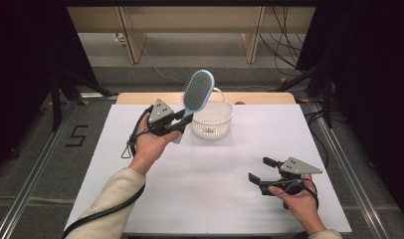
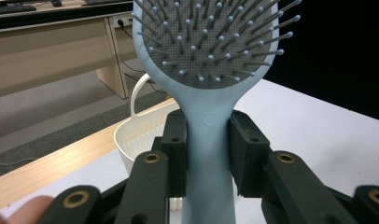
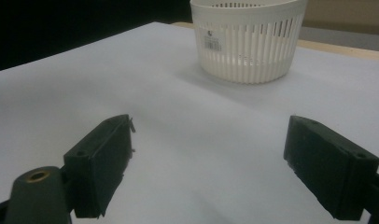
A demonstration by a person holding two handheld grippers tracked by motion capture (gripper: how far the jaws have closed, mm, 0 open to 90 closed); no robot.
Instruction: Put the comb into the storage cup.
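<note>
A light blue hairbrush [image 1: 196, 92] with grey bristles stands raised above the table, head up and tilted right, just left of a white slotted basket [image 1: 212, 122]. My left gripper [image 1: 179, 123] is shut on its handle; in the left gripper view both black pads press the handle [image 2: 207, 154] of the hairbrush [image 2: 211, 42], with the basket [image 2: 136, 140] behind. My right gripper [image 1: 259, 169] rests low over the table's right front, open, with nothing between its jaws. In the right gripper view the basket [image 3: 248, 39] stands ahead, beyond my right gripper [image 3: 208, 158].
The white table top [image 1: 210, 179] spreads between the two hands. A wooden strip [image 1: 259, 98] runs along the table's far edge. Desks and cables stand on the floor behind. Dark curtains flank both sides.
</note>
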